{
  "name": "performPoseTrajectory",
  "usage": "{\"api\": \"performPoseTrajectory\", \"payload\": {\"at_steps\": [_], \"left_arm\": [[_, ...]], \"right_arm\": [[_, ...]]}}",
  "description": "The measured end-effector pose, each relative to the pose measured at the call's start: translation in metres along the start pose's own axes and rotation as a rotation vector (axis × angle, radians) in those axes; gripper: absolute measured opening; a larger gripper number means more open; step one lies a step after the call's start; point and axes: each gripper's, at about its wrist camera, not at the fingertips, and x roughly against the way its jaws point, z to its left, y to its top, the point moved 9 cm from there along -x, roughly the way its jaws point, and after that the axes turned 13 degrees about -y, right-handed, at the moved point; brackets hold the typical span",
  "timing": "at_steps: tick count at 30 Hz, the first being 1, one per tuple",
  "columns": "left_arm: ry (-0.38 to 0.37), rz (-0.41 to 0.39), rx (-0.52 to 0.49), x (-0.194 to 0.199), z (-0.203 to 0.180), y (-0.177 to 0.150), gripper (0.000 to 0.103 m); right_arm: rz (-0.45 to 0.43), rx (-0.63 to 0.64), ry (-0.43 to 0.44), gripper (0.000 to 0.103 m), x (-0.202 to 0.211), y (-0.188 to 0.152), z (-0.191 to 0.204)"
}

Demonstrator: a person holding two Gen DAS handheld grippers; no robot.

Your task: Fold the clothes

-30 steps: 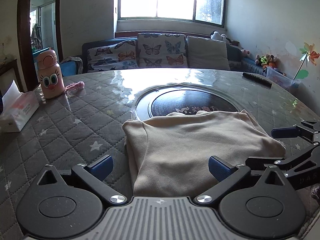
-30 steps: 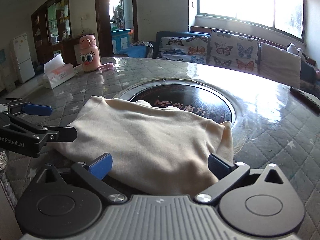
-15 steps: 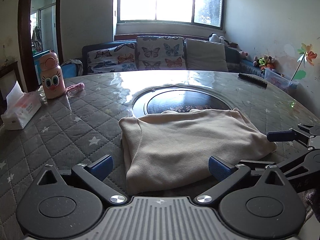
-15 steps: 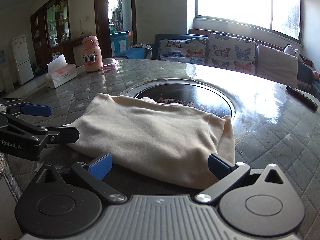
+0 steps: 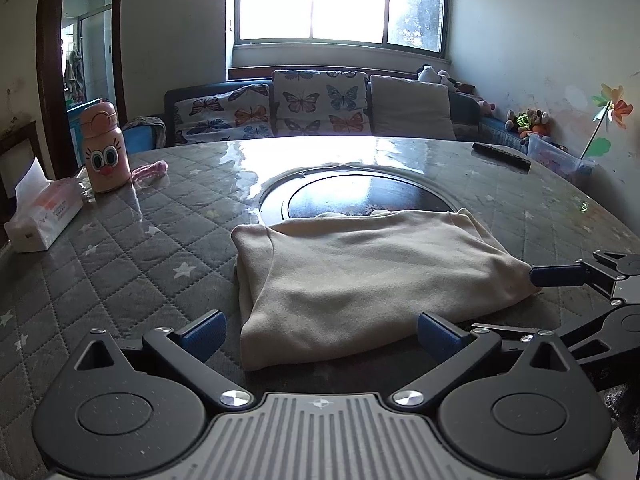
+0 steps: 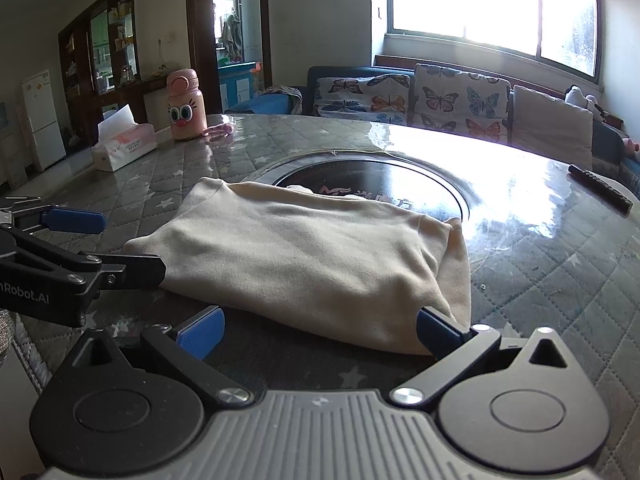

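A folded cream garment [image 5: 360, 272] lies flat on the quilted grey table [image 5: 120, 248], partly over the dark round inset [image 5: 360, 196]. My left gripper [image 5: 320, 330] is open and empty, just short of the garment's near edge. My right gripper [image 6: 320, 330] is open and empty at the garment's [image 6: 312, 256] near right corner. The right gripper's blue fingers [image 5: 560, 274] show at the right of the left wrist view. The left gripper's fingers [image 6: 76, 220] show at the left of the right wrist view.
A pink cartoon bottle [image 5: 104, 148], a tissue box [image 5: 44, 216] and a pink strap [image 5: 150, 169] stand at the table's far left. A black remote [image 5: 502, 155] lies far right. A sofa with butterfly cushions [image 5: 316, 106] is behind the table.
Both grippers have drawn back from the garment toward the near table edge. The garment lies released and looks smaller and farther in both views.
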Motion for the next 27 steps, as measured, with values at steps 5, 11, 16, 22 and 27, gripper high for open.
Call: {"api": "performPoseTrajectory", "payload": {"at_steps": [5,11,16,22,27], "left_arm": [[0.007,0.006,0.000,0.001,-0.001,-0.002,0.103],[0.010,0.004,-0.006,0.002,-0.004,-0.002,0.103],[0.012,0.010,-0.009,0.002,-0.006,-0.004,0.103],[0.013,0.017,-0.013,0.002,-0.009,-0.006,0.103],[0.010,0.018,-0.017,0.003,-0.011,-0.007,0.103]], "right_arm": [[-0.003,-0.003,-0.001,0.103,0.002,-0.002,0.000],[-0.003,-0.009,-0.003,0.103,0.004,-0.004,-0.001],[0.000,-0.011,-0.004,0.103,0.005,-0.006,-0.002],[0.005,-0.008,-0.006,0.103,0.006,-0.011,-0.001],[0.005,-0.006,-0.004,0.103,0.008,-0.012,0.000]]}}
